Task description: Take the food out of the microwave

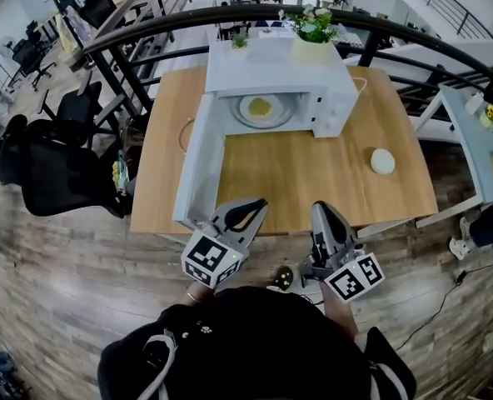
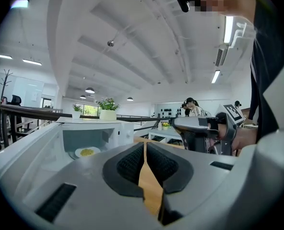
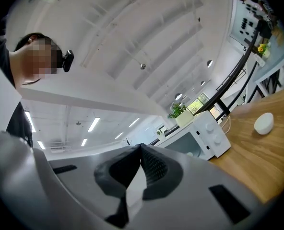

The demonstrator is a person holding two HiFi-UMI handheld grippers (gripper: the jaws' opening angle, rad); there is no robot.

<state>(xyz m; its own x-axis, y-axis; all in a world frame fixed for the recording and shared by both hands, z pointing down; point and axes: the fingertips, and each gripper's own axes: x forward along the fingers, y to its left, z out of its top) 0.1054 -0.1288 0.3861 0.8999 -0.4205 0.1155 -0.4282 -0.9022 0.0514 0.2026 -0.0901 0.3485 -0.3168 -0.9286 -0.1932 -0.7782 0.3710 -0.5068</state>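
A white microwave point(image 1: 280, 69) stands at the back of the wooden table point(image 1: 313, 182), its door point(image 1: 198, 161) swung open to the left. Inside lies a white plate with yellow food point(image 1: 261, 107); the left gripper view also shows that plate point(image 2: 87, 152). Both grippers hover in front of the table's near edge, apart from the microwave. My left gripper point(image 1: 251, 209) point(image 2: 145, 145) is shut and empty. My right gripper point(image 1: 321, 209) point(image 3: 140, 147) is shut too, with nothing between its pads. The right gripper view shows the microwave point(image 3: 207, 133) from the side.
A small white round bowl point(image 1: 382, 161) point(image 3: 264, 123) sits on the table right of the microwave. A potted plant point(image 1: 313, 27) stands on top of the microwave. Black office chairs point(image 1: 55, 165) are left of the table, and a dark railing point(image 1: 146, 32) runs behind it.
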